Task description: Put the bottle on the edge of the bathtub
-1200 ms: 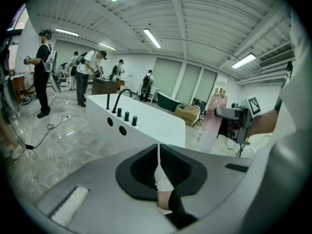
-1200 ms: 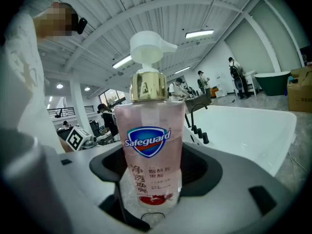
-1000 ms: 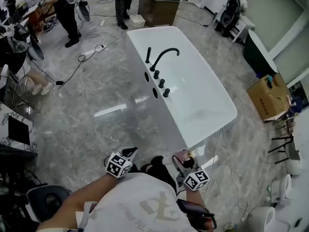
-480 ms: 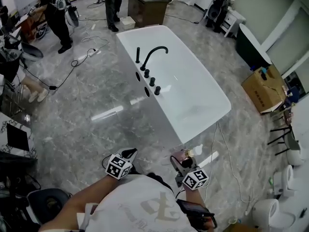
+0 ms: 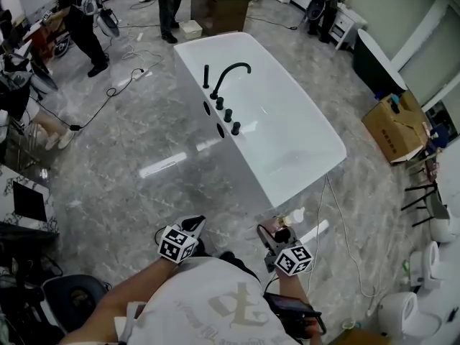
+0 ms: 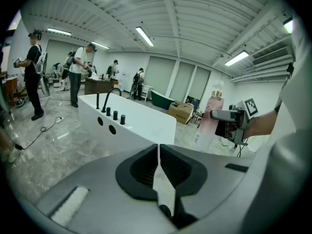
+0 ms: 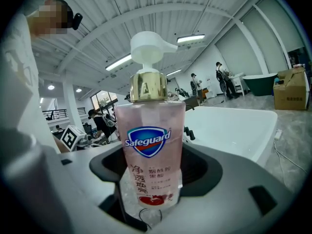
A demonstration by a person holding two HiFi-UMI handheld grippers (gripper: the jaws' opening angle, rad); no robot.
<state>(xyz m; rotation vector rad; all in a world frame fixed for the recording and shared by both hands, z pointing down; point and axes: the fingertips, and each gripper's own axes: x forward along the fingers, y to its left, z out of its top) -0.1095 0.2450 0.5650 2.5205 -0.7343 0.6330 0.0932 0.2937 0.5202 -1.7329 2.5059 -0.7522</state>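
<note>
A pink pump bottle (image 7: 152, 145) with a white pump and gold collar stands upright between the jaws of my right gripper (image 7: 148, 199), which is shut on it. In the head view the right gripper (image 5: 277, 236) is low at the centre right, just short of the near end of the white bathtub (image 5: 302, 185). The bottle (image 6: 207, 121) also shows at the right of the left gripper view. My left gripper (image 5: 190, 228) is shut with nothing in it, its jaws meeting (image 6: 158, 179). A black faucet (image 5: 228, 74) and knobs sit on the tub's left rim.
A cable (image 5: 334, 221) trails on the marble floor right of the tub. A cardboard box (image 5: 395, 128) and a dark green tub (image 5: 374, 56) are at the far right. People (image 5: 83, 20) stand at the far left by a wooden desk (image 5: 219, 9).
The view has shifted a little; both grippers have edged slightly toward the tub's near end. The bottle stays gripped.
</note>
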